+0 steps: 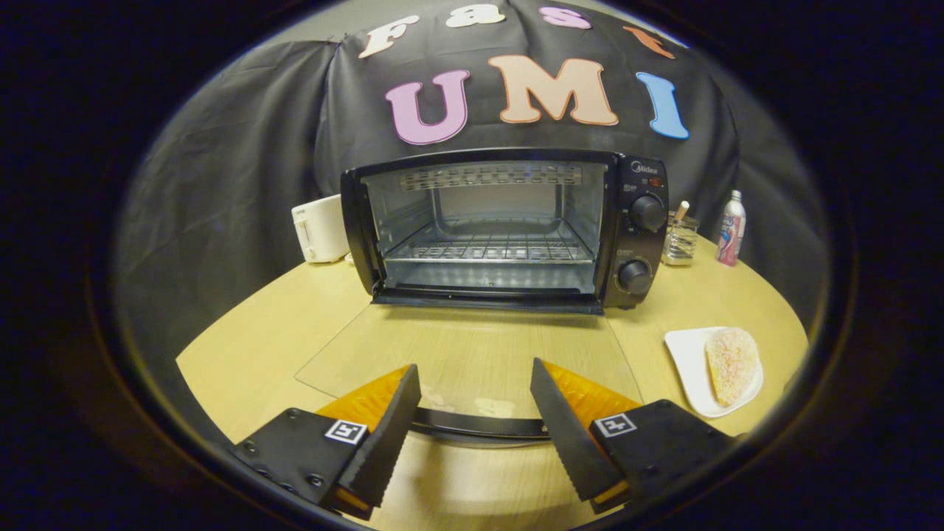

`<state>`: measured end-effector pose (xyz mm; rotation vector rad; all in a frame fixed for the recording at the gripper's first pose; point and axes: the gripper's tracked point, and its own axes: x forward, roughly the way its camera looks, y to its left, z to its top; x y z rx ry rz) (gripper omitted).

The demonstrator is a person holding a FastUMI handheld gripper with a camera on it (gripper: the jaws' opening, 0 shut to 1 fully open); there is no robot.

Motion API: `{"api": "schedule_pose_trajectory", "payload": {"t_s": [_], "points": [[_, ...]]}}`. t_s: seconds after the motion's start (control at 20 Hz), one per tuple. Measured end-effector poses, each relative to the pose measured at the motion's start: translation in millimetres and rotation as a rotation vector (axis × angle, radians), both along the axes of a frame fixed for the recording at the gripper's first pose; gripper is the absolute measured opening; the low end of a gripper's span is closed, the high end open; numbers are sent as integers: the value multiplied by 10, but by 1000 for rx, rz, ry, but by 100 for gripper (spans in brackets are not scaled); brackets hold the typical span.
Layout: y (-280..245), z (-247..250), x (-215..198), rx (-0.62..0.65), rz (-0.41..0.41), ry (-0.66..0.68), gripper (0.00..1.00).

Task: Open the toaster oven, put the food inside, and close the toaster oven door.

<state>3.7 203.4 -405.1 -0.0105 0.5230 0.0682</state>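
Your jaws stand spread over the door (472,354) handle (479,425), gripping nothing; the oven (509,228) is open, food (731,364) waits near the surface's right edge.

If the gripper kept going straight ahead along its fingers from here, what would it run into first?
Probably nothing until the toaster oven. The open gripper sits over the lowered glass door, its handle between the fingers. Straight ahead lies the open cavity and wire rack; height over the door is unclear.
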Motion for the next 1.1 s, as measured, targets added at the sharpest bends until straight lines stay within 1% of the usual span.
{"api": "schedule_pose_trajectory", "payload": {"t_s": [0.2,0.45,0.6,0.75,0.8,0.95,1.1], "points": [[9,52,20,11,-2,-7,96],[97,180,-117,93,66,-13,97],[-77,354,-253,98,81,-32,97],[-424,597,-339,84,45,-72,97],[-594,645,-353,64,22,-83,97],[-1213,767,-377,-22,-82,-102,97],[-1707,845,-399,-45,-175,-109,97]]}}
